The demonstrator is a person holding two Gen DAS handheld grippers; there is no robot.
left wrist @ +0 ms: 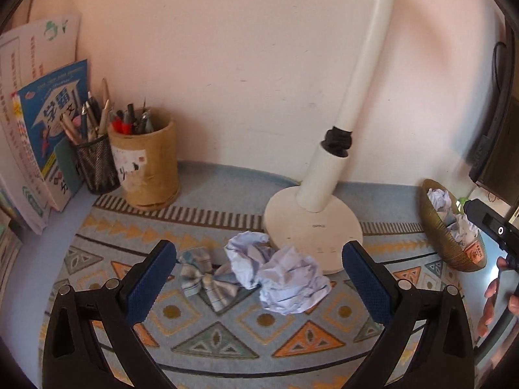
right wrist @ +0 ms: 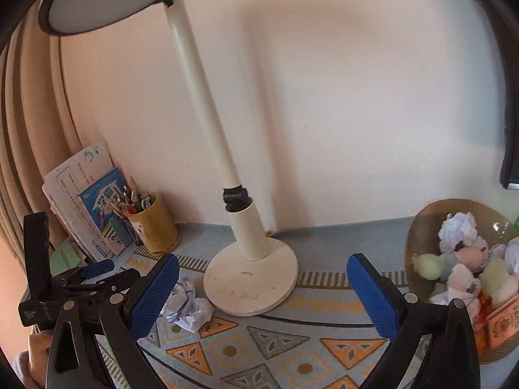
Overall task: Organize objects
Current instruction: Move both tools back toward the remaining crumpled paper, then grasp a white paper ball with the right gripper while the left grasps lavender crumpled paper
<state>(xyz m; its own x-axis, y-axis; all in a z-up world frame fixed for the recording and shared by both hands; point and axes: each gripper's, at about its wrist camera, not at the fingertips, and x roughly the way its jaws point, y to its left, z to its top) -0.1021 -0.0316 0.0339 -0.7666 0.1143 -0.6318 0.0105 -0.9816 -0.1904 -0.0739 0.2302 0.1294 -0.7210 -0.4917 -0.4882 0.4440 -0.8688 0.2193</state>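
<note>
Both grippers spread wide, empty, left gripper [left wrist: 259, 278] flanking crumpled paper [left wrist: 279, 275], untouched

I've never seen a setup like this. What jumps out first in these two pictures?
Probably the tall white desk lamp standing at the back of the patterned mat, by the wall. Just in front of its base lie crumpled paper balls beside a small checked bow, framed by the open blue-padded left gripper. Off to the right, a brown basket already holds more crumpled paper and soft toys.
</note>
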